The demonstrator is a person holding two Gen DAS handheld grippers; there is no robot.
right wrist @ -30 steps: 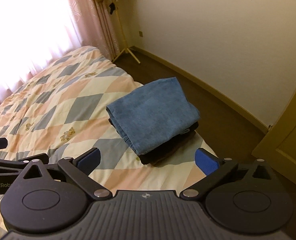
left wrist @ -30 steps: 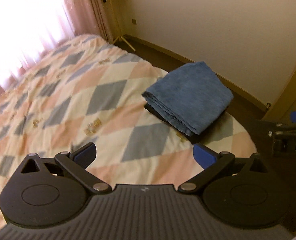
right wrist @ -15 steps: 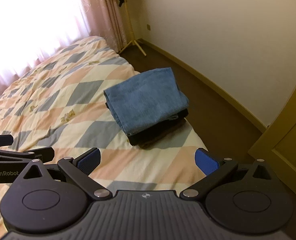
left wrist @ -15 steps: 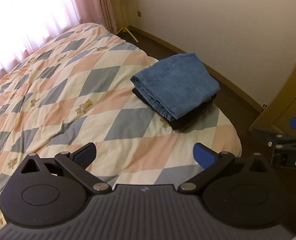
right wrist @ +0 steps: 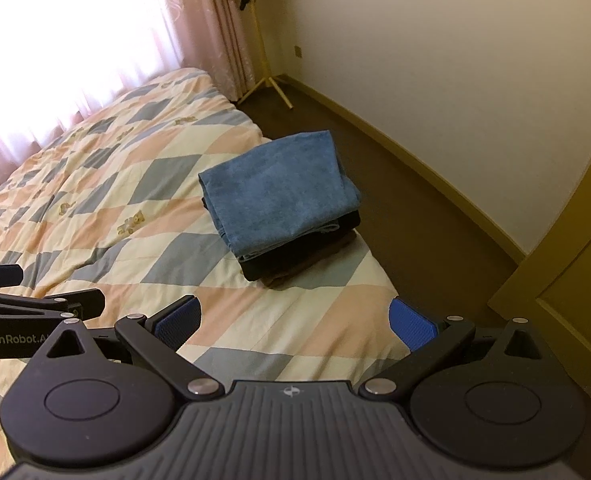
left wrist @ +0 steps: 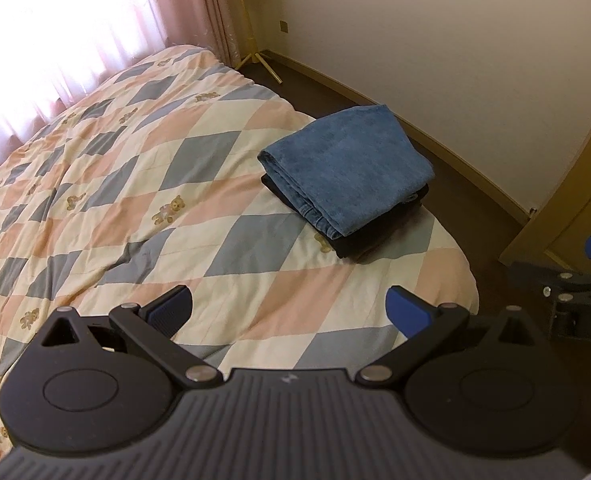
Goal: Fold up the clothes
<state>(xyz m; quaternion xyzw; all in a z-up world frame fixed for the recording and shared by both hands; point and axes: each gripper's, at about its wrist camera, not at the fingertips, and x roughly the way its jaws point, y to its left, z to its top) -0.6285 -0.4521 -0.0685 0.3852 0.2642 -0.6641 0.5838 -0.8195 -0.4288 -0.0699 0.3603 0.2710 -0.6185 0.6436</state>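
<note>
Folded blue jeans [left wrist: 347,172] top a neat stack over a folded black garment [right wrist: 295,254], near the bed's [left wrist: 199,208] corner by the wall. The stack lies ahead of both sets of jaws, well apart from them, its long axis slanting away to the right. The left gripper [left wrist: 289,312] and right gripper [right wrist: 293,322] both stand wide apart and empty, the right seemingly nearer. No unfolded clothing shows.

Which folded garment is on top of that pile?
The blue denim one tops the pile; a black garment lies under it, and a brown one peeks out at the bottom.
</note>
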